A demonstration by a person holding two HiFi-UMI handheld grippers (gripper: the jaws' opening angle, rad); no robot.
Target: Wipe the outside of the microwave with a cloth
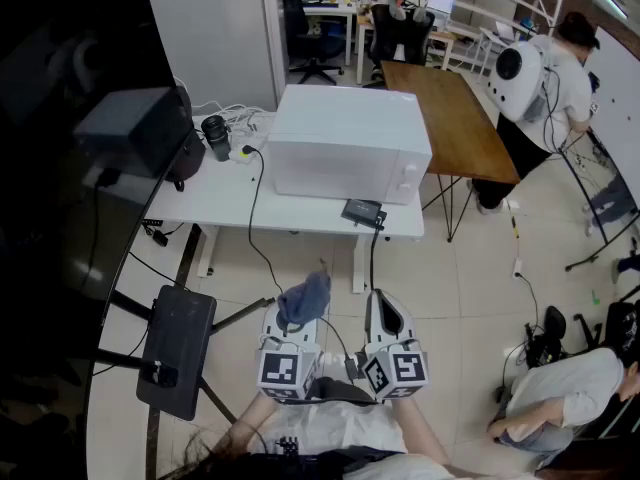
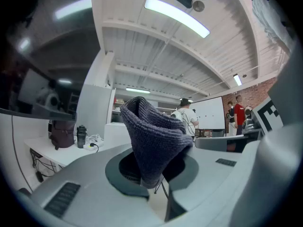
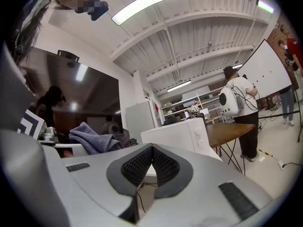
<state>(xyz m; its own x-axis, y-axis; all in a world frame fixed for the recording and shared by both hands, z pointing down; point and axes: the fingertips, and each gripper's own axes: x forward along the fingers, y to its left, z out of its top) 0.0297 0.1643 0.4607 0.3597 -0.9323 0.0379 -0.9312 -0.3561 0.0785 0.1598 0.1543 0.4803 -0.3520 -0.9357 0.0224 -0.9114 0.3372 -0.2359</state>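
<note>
A white microwave (image 1: 345,143) stands on a white desk (image 1: 225,203) ahead of me; its corner with two knobs shows in the right gripper view (image 3: 182,132). My left gripper (image 1: 292,323) is shut on a blue-grey knitted cloth (image 1: 304,299), which bunches up between its jaws (image 2: 154,141). The same cloth (image 3: 92,140) appears at the left of the right gripper view. My right gripper (image 1: 388,318) is beside the left one, shut with nothing in it. Both grippers hang over the floor, well short of the desk.
On the desk are a dark flask (image 1: 216,136), a power strip with cables (image 1: 245,153) and a small black box (image 1: 363,212). A black stand (image 1: 175,353) is at my left, a wooden table (image 1: 450,118) behind the microwave. People stand (image 1: 545,88) and sit (image 1: 565,393) at the right.
</note>
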